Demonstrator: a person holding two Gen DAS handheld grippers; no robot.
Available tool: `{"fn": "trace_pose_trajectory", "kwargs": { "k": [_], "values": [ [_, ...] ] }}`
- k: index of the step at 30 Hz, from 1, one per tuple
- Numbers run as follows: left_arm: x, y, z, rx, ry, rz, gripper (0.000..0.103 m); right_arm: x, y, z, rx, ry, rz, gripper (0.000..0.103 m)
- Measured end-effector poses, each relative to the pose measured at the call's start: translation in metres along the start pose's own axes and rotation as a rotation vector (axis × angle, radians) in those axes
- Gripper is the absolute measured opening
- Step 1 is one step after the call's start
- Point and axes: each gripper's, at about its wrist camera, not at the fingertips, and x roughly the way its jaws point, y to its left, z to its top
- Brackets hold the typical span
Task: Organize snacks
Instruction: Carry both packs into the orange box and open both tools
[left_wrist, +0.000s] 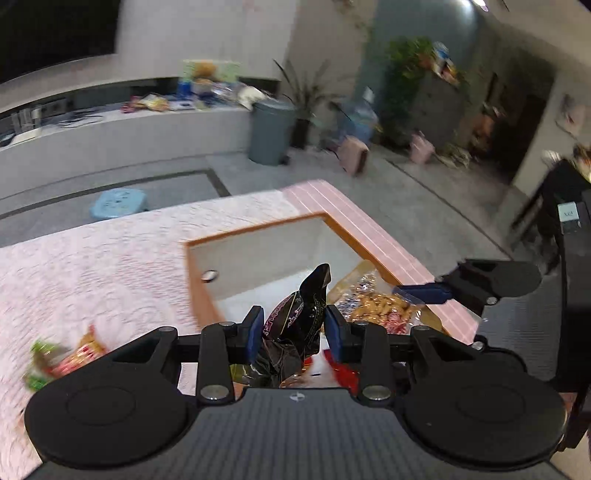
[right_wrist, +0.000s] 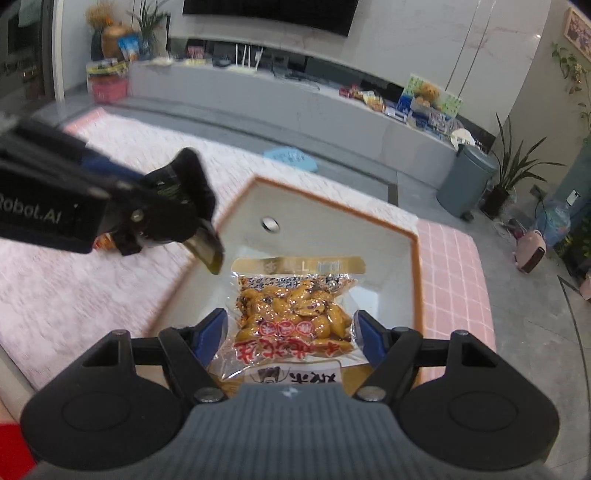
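Black-foil snack pouch (left_wrist: 295, 325) sat clamped in the left gripper (left_wrist: 294, 328) and the clear chicken-feet packet (right_wrist: 291, 321) in the right gripper (right_wrist: 291, 332), both low-centre over the tray (right_wrist: 388, 258), probably for dropping in.

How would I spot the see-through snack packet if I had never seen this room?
Find the pink table, then the wood-rimmed tray on it. Above the tray, the right claw grips a clear packet of glossy yellow-brown pieces with red characters and a gold top strip; the black wrapper in the left claw is dark and opaque.

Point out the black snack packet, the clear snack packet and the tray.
black snack packet (left_wrist: 295, 325), left wrist view, its middle
clear snack packet (right_wrist: 295, 317), right wrist view, its middle
tray (right_wrist: 414, 254), right wrist view, orange rim
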Motion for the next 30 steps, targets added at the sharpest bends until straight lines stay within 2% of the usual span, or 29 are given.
{"fn": "trace_pose_trajectory", "kwargs": {
  "k": [11,20,30],
  "values": [
    [0.076,-0.018,-0.006,0.150,0.131,0.030,0.039,0.056,-0.020,-0.009,-0.100,0.104,0.001,0.072],
    [0.104,-0.017,-0.015,0.204,0.218,0.040,0.039,0.089,-0.019,-0.009,-0.172,0.179,0.013,0.073],
    [0.109,-0.019,-0.022,0.260,0.234,0.070,0.040,0.108,-0.016,-0.008,-0.236,0.216,0.024,0.074]
  ]
}}
